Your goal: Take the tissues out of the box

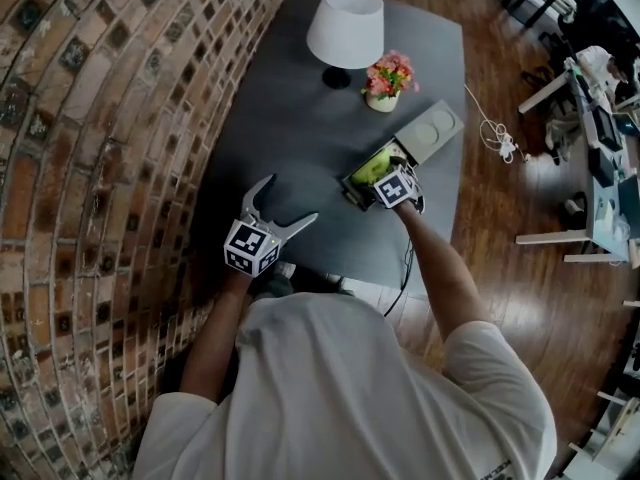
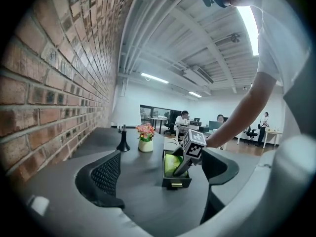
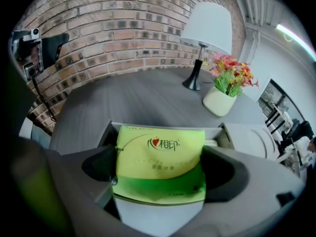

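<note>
A grey box [image 1: 352, 190] stands open on the dark table [image 1: 300, 118], and a green tissue pack [image 1: 365, 171] sits upright in it. My right gripper [image 1: 385, 180] reaches into the box. In the right gripper view the pack [image 3: 160, 152] fills the gap between the jaws of that gripper [image 3: 160, 168], and both pads touch its sides. The box wall [image 3: 107, 135] shows behind. My left gripper [image 1: 290, 200] hovers open and empty over the table to the box's left. From the left gripper view, the left gripper [image 2: 162, 157] faces the box [image 2: 177, 182].
The box's lid [image 1: 430, 133] lies just beyond the box. A white lamp [image 1: 345, 26] and a flower pot [image 1: 388, 78] stand at the table's far end. A brick wall [image 1: 90, 148] runs along the left. A cable [image 1: 495, 133] lies on the wooden floor at right.
</note>
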`<state>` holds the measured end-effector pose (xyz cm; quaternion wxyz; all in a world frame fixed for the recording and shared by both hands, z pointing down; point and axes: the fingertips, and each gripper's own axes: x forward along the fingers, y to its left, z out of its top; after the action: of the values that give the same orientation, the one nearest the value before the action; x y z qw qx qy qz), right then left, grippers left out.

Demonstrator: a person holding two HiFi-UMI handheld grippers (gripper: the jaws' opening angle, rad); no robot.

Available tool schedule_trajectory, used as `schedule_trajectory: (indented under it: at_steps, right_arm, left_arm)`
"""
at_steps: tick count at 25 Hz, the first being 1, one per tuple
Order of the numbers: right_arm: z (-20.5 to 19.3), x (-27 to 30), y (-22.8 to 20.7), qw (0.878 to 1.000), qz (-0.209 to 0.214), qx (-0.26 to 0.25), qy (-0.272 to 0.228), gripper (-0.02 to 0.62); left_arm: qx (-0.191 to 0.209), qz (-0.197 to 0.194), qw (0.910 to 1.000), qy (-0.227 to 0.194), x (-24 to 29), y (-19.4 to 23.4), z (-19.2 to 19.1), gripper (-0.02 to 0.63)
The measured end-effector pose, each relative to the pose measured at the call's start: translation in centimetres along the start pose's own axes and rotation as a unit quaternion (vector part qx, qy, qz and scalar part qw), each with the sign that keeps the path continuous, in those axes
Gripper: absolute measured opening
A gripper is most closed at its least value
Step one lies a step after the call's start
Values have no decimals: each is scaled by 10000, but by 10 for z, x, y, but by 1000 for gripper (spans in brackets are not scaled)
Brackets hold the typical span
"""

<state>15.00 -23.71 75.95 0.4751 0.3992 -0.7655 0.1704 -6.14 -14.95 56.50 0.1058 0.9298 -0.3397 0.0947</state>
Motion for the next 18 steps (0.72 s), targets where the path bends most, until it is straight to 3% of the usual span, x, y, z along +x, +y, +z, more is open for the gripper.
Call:
schedule_trajectory:
  at_steps: [9, 11, 14, 18]
  right_arm:
    - [11, -28, 4, 9984, -115, 16, -557, 508]
    - [15, -41, 2, 9963, -175, 222, -813, 508]
    - [28, -68, -6, 9845, -209, 901, -1493, 508]
    - [50, -118, -11, 9652, -326, 1228, -2287, 509]
  left_arm:
    - [76, -9, 9996, -287, -10, 8, 24, 508]
    - [62, 24, 9993, -361, -12, 13, 30, 508]
    - [31, 27, 9989, -457, -11, 20, 38, 508]
    - [72, -44, 9982, -590, -5, 27, 54, 508]
